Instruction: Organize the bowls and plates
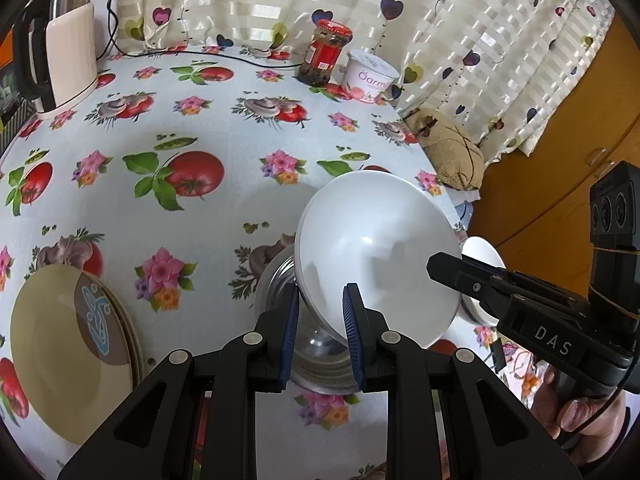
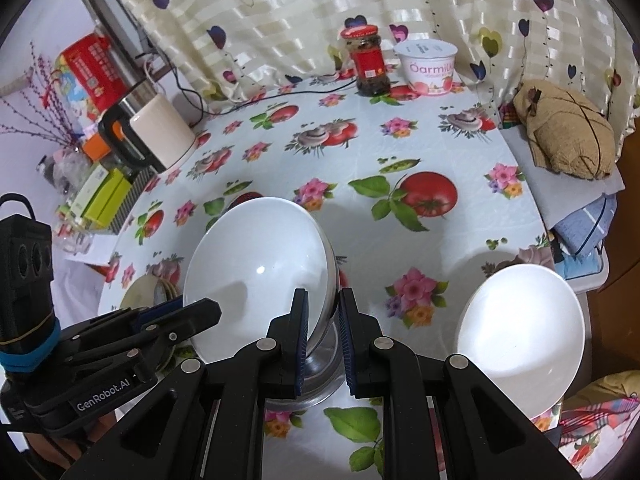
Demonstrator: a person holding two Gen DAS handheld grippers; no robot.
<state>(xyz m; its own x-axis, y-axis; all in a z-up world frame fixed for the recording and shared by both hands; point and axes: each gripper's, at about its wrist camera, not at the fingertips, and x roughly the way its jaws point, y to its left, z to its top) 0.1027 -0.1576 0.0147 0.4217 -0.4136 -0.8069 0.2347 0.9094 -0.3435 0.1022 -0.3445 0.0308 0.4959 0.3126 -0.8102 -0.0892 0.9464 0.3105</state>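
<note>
Left wrist view: left gripper [image 1: 322, 334] narrow, pads closed on the near rim of a white bowl [image 1: 376, 256]; bowl tilted, mouth toward the camera, raised over a steel bowl [image 1: 320, 360] that sits on the fruit-print tablecloth [image 1: 200, 120]; probably held at the rim because that is the only thin edge the pads can pinch. Right gripper [image 1: 434, 266] reaches in from the right, tip at the opposite rim; a two-handed hold would keep a wide, smooth bowl from swinging. Stack of tan plates [image 1: 72, 344] lies to the left, well apart; second white bowl [image 1: 482, 256] shows partly behind the held one. Kettle [image 1: 68, 52], jar [image 1: 326, 54] and yogurt tub [image 1: 370, 76] stand at the far edge, out of the working area.

Right wrist view: right gripper [image 2: 323, 344] nearly closed, clamped on the white bowl's [image 2: 256, 272] right rim; steel bowl [image 2: 324, 364] directly beneath, so nesting the white one into it looks like the step in hand. Left gripper [image 2: 200, 312] meets the bowl's lower left rim. Second white bowl [image 2: 520, 332] rests tilted at the right table edge, near but not touching; likely next for stacking. Plates [image 2: 148, 292] peek out behind the left gripper.
</note>
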